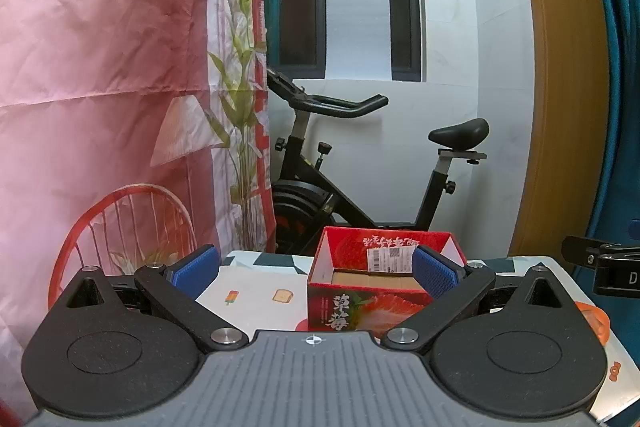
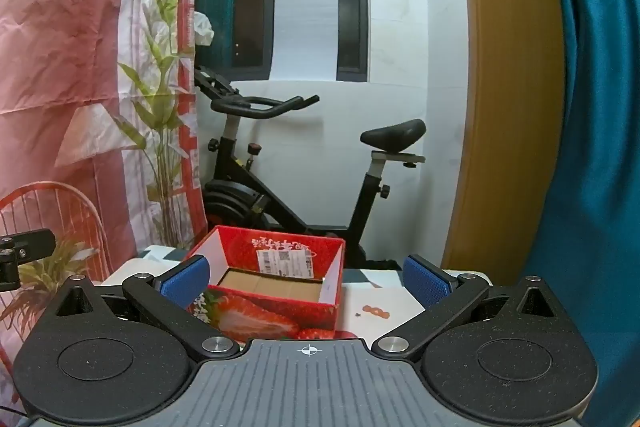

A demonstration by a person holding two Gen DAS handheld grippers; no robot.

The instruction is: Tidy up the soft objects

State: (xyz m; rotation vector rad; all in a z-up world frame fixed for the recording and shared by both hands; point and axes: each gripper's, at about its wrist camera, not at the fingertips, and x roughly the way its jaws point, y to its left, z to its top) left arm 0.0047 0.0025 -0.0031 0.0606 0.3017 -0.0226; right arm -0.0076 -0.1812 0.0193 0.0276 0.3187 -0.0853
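Red strawberry box sits open on the table, at twelve o'clock from the left gripper and right gripper, both spread wide, holding nothing.

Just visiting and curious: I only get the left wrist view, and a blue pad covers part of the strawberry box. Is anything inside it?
Observer: In the right wrist view the strawberry box shows only a bare cardboard floor, though its front wall hides the nearest strip.
Operator: Is the other gripper holding something?
Observer: No. The right gripper is open, with nothing between its fingers.
Operator: Is there anything soft beside the box?
Observer: To its right, the tablecloth shows only a small orange print.
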